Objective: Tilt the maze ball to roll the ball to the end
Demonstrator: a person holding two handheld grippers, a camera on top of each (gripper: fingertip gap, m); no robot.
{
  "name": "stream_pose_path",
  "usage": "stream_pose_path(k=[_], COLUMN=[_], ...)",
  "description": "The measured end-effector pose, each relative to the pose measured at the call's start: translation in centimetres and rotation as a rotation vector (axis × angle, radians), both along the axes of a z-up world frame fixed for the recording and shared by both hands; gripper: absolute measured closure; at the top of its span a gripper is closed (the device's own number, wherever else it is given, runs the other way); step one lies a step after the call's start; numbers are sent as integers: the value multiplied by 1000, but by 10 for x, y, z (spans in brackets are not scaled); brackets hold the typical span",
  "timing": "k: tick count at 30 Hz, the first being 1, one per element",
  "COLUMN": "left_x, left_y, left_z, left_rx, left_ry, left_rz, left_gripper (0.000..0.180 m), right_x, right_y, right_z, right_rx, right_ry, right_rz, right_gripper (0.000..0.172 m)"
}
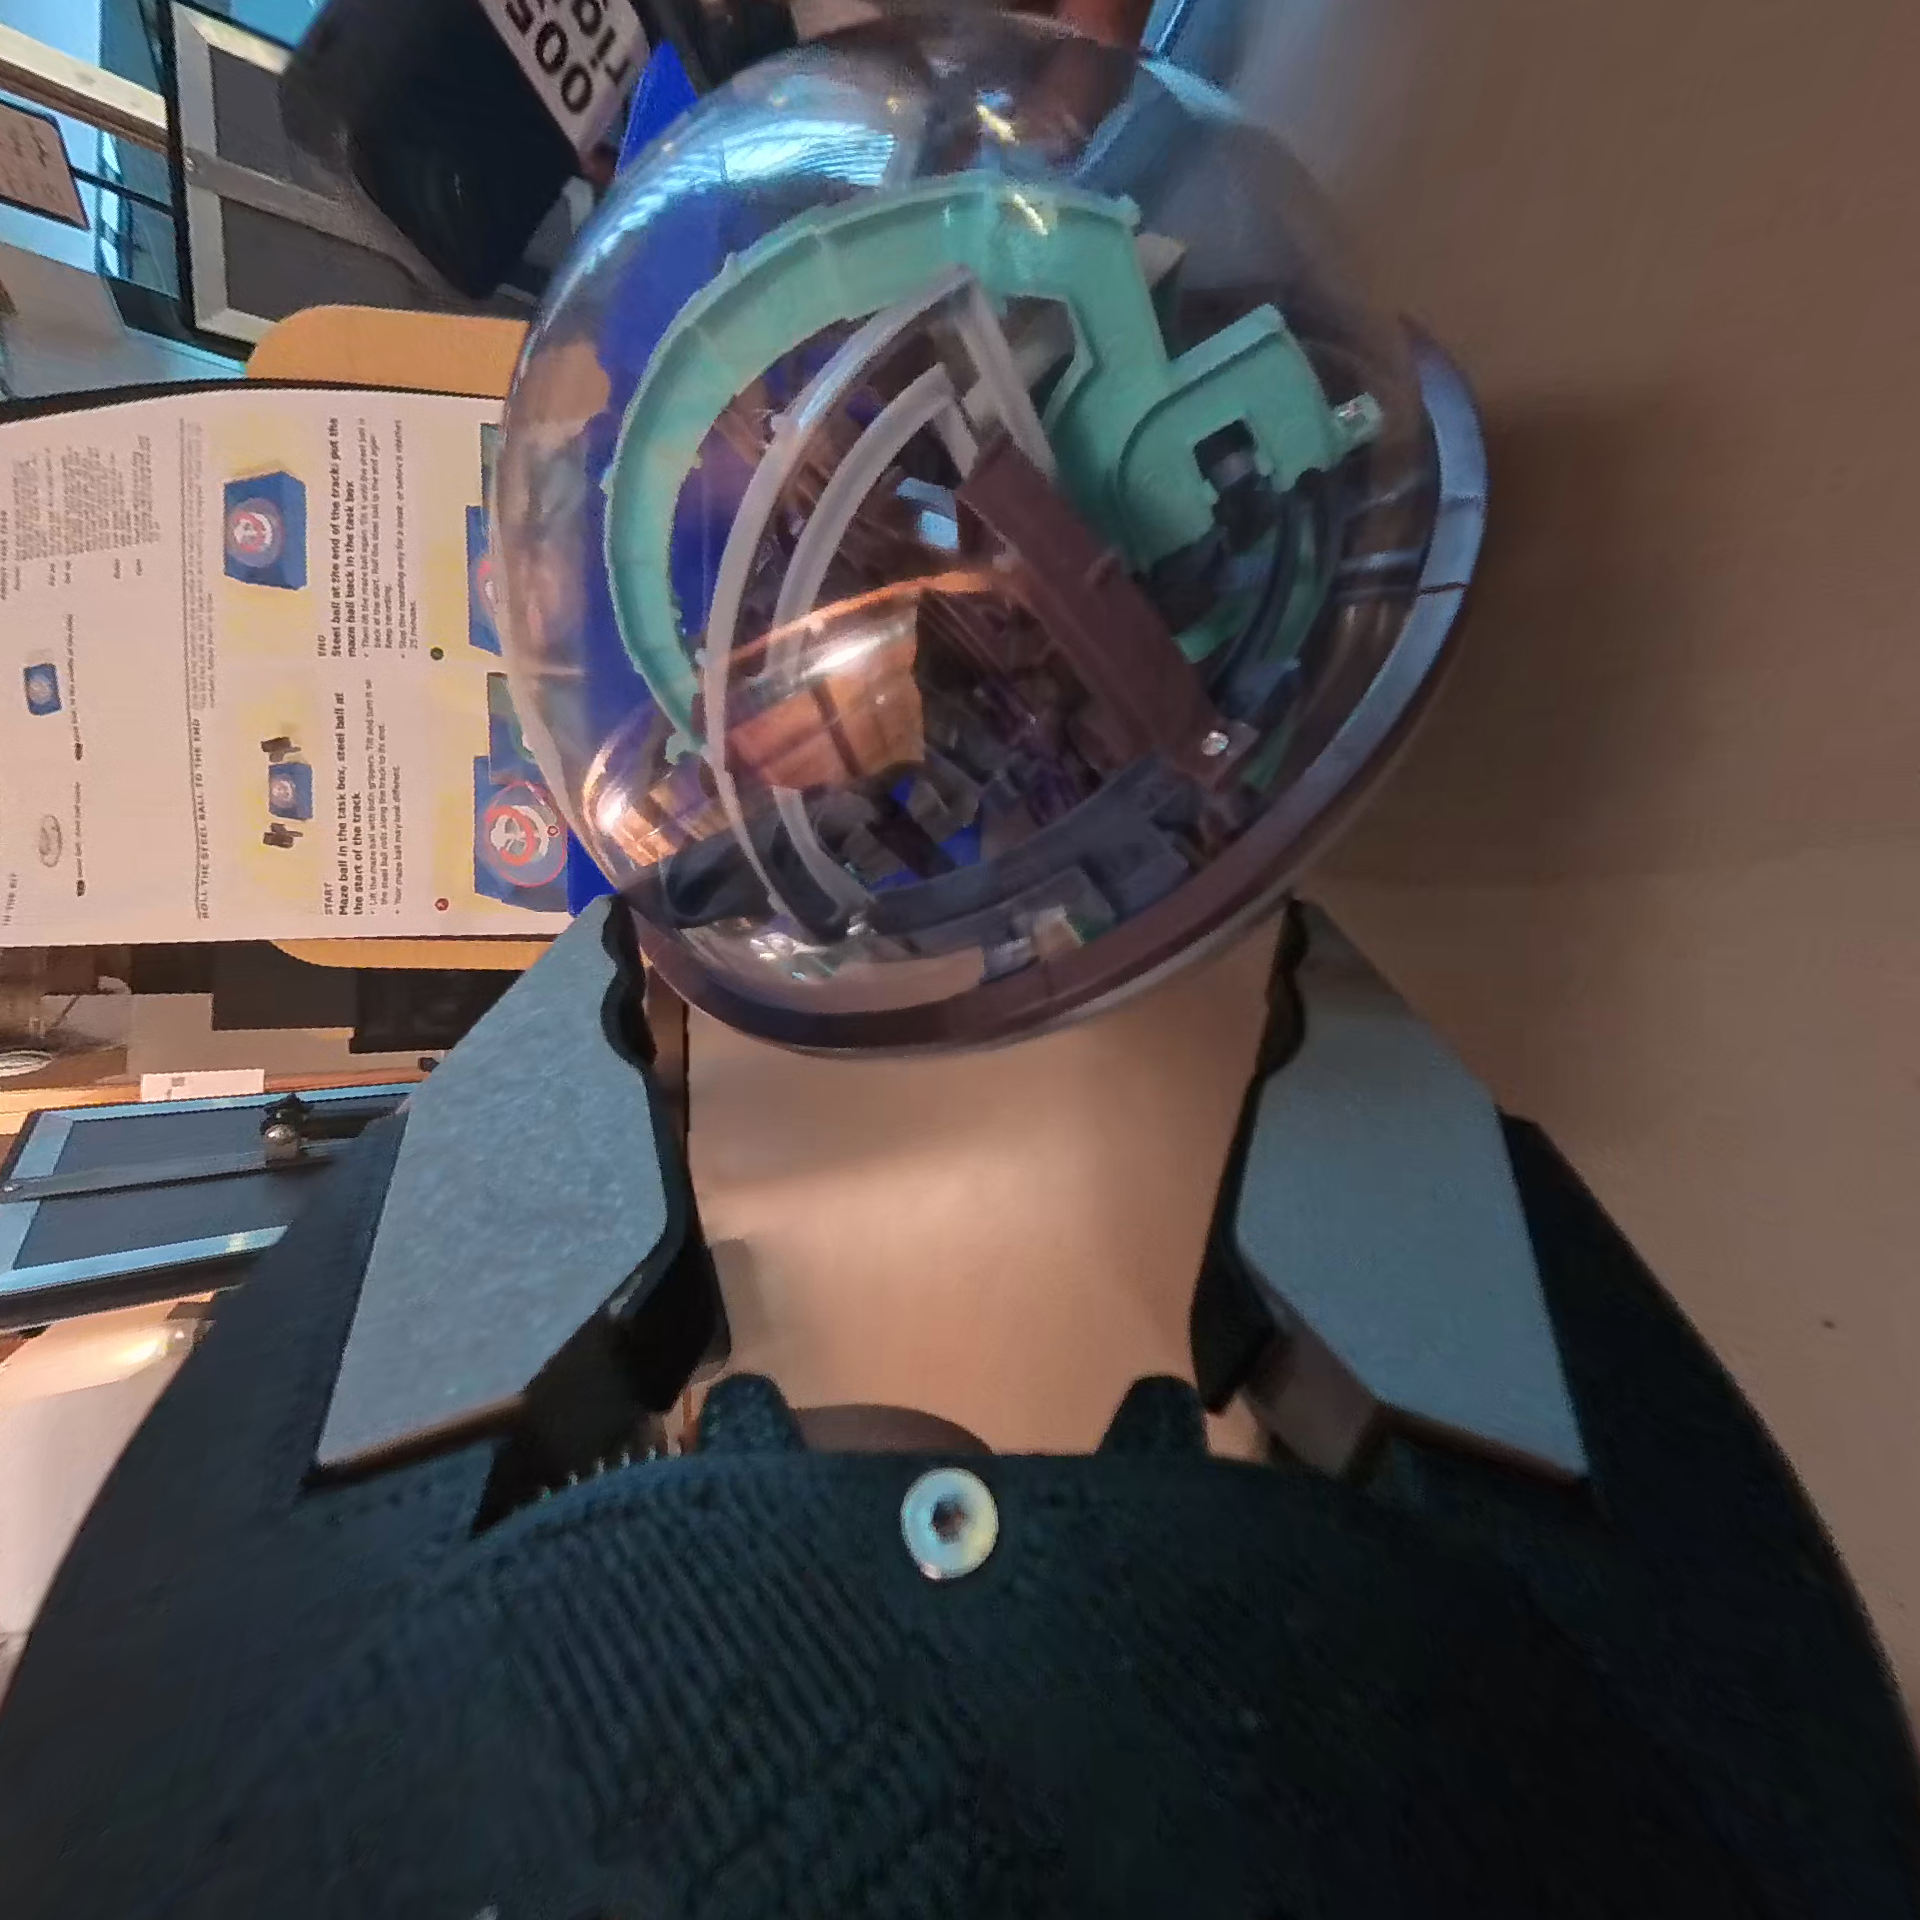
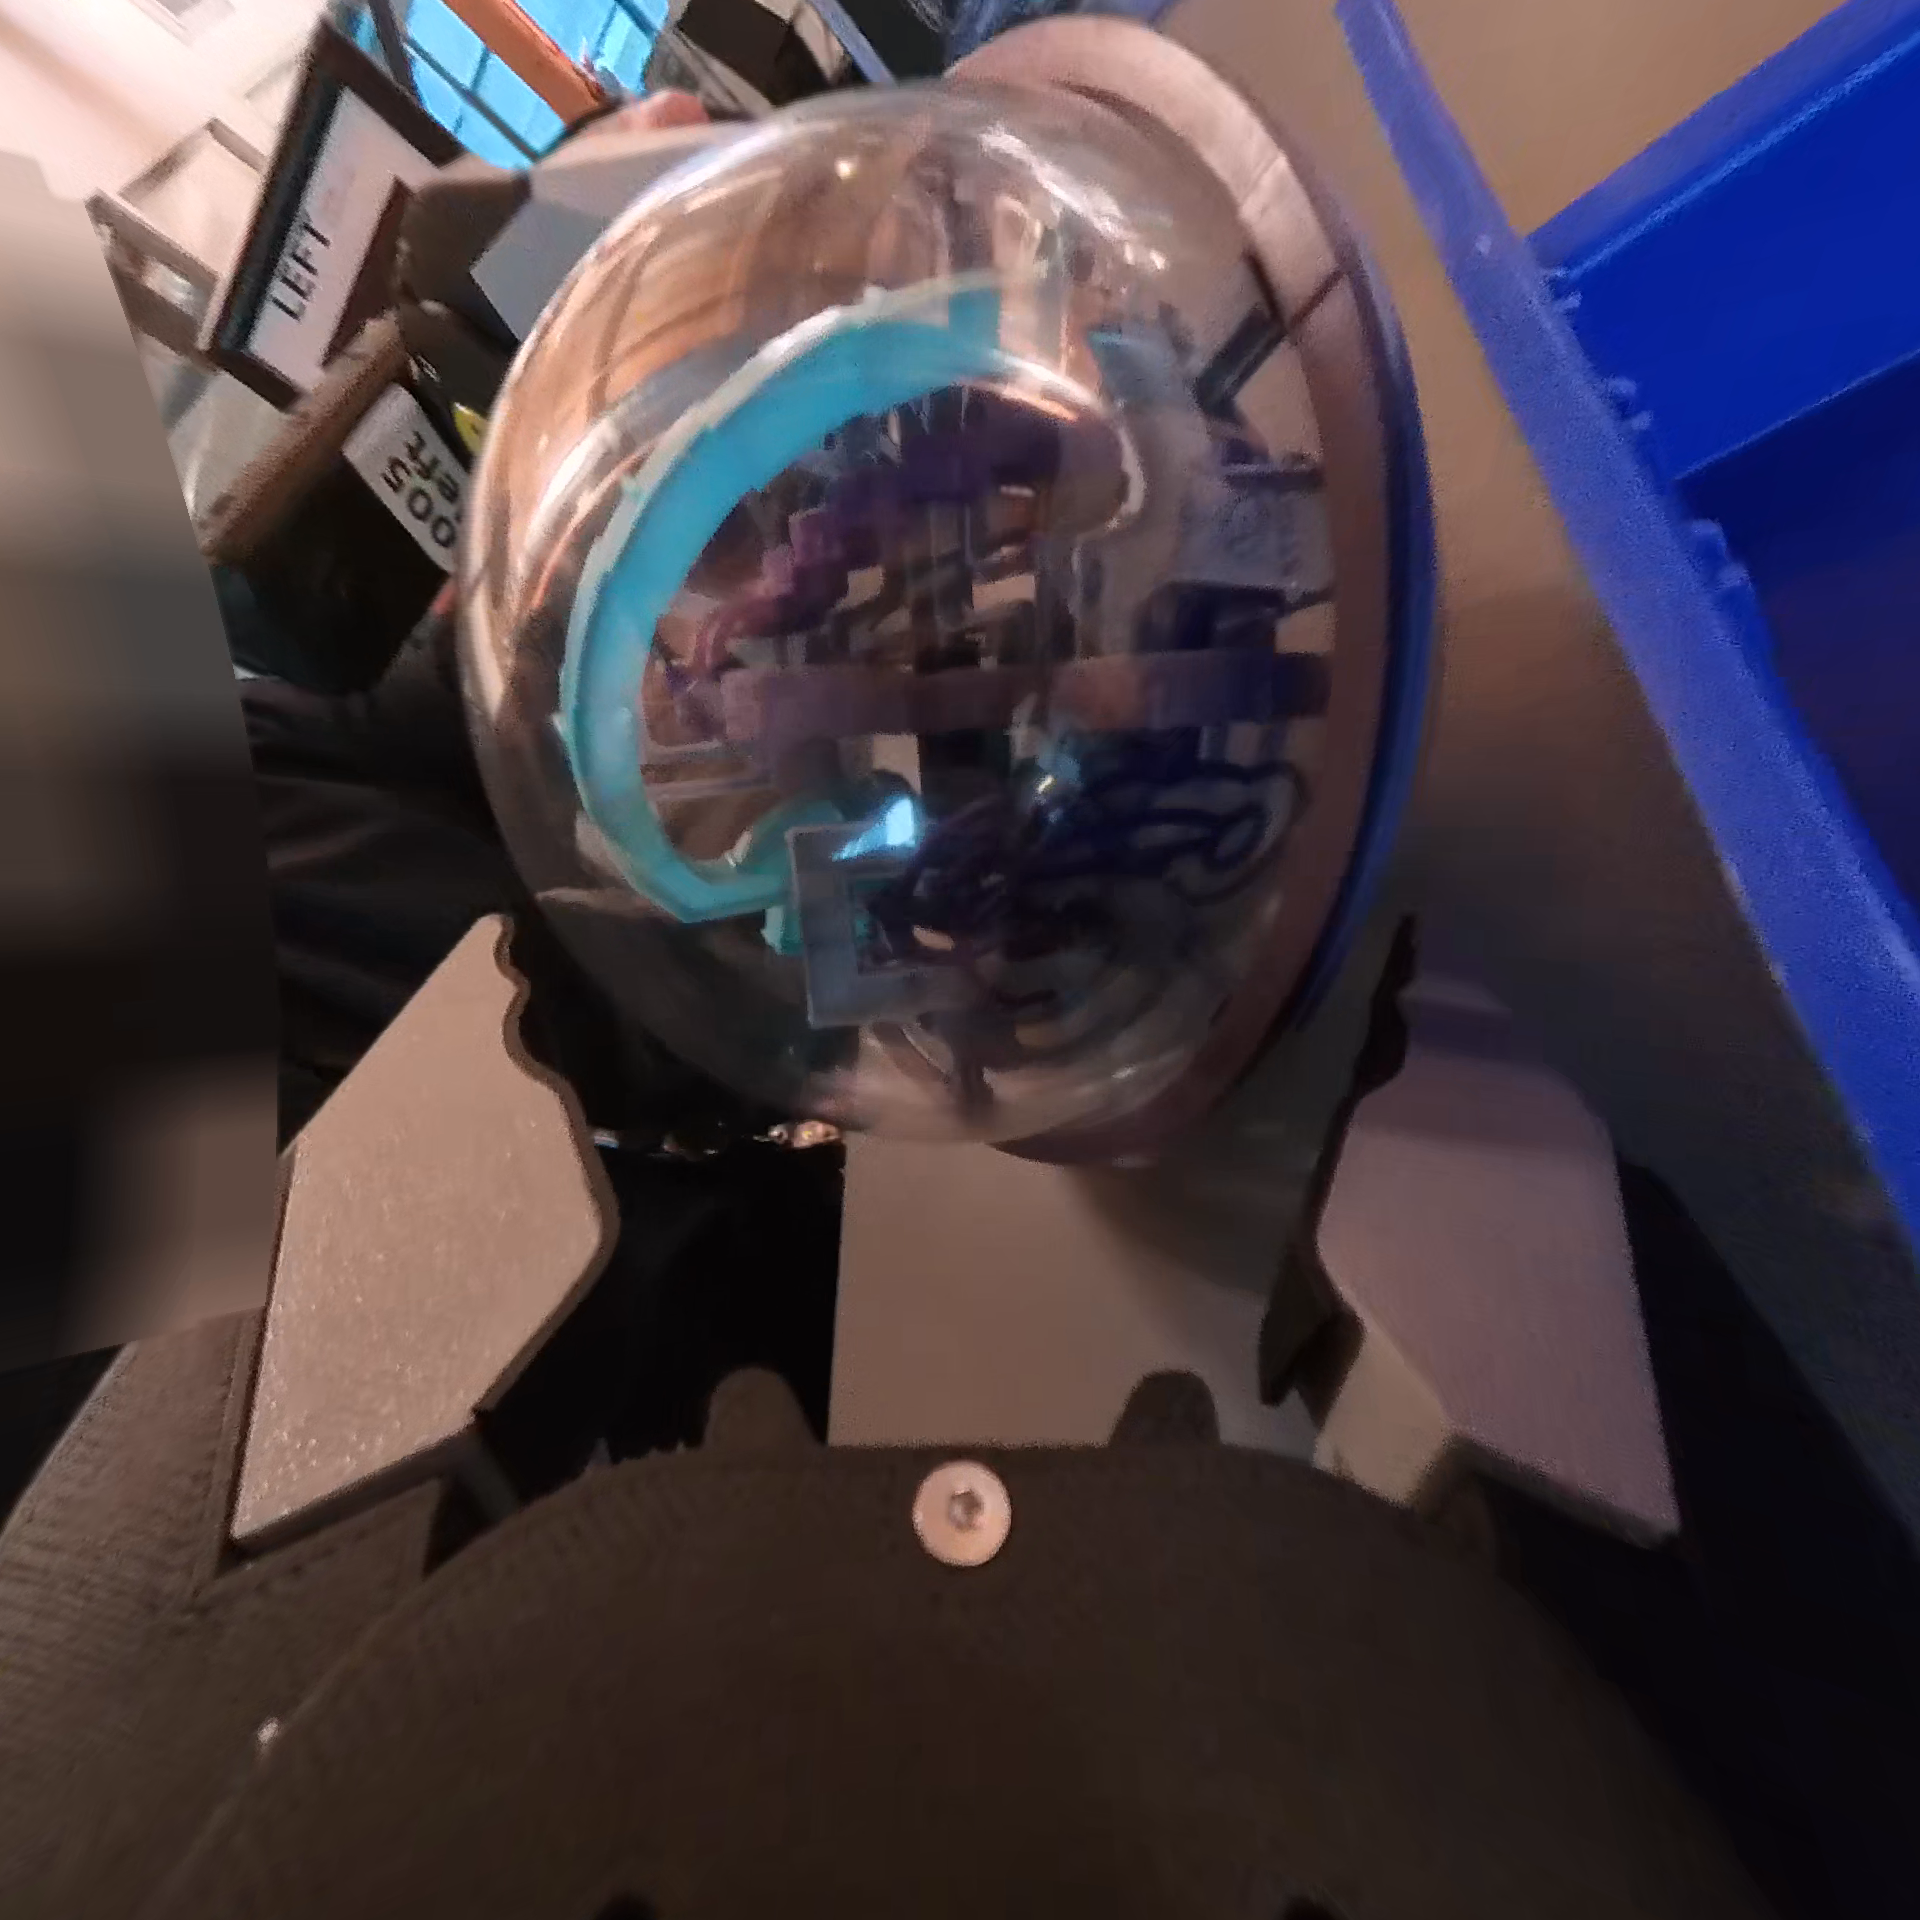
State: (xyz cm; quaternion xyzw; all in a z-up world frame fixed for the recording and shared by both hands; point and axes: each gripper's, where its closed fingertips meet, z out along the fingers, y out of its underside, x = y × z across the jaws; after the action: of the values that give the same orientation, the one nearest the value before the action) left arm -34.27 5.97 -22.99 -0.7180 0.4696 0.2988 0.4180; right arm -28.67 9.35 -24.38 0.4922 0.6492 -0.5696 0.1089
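Observation:
The maze ball (image 1: 966, 561) is a clear sphere with a teal track, grey rails and dark maze parts inside. It fills the upper middle of the left wrist view. My left gripper (image 1: 956, 935) has its jaws spread wide, and both fingertips (image 1: 623, 945) press on the ball's lower rim. A small shiny bead (image 1: 1214, 742) sits near the dark rim inside. In the right wrist view the maze ball (image 2: 935, 644) sits between the wide-spread fingertips (image 2: 514, 956) of my right gripper (image 2: 951, 935), which press on its sides. The other gripper's body (image 2: 312, 239) shows behind the ball.
A blue box (image 2: 1714, 416) stands close on the right in the right wrist view. A printed instruction sheet (image 1: 260, 665) lies on a tan board to the left. The tan table surface (image 1: 1662, 520) lies behind the ball. Flat framed panels (image 1: 135, 1195) are at the lower left.

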Motion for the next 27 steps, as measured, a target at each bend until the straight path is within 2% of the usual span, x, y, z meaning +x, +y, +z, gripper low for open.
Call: stream_pose_path(k=[4, 8, 15, 18, 24, 27], left_x=[0, 0, -1, 1, 6, 6], left_y=[2, 2, 4, 5, 5, 6], left_z=[0, 1, -3, -3, -5, -6], left_rx=[-5, -15, -83, -95, -115, -115], left_ry=[2, -19, -53, -70, -118, -146], left_rz=[-2, -4, 4, 1, -8, -4], left_gripper=[63, 64, 68, 70, 75, 74], right_x=[4, 21, 30, 24, 15, 13], right_y=[18, 33, 32, 20, 30, 33], right_z=[-10, -8, -15, -23, -31, -30], right_rx=[176, 397, 939, 1016, 1255, 1213], right_ry=[27, 102, 276, 339, 442, 459], right_rz=[-106, -231, -368, -374, -369, -331], right_gripper=[18, 20, 16, 19, 32, 34])
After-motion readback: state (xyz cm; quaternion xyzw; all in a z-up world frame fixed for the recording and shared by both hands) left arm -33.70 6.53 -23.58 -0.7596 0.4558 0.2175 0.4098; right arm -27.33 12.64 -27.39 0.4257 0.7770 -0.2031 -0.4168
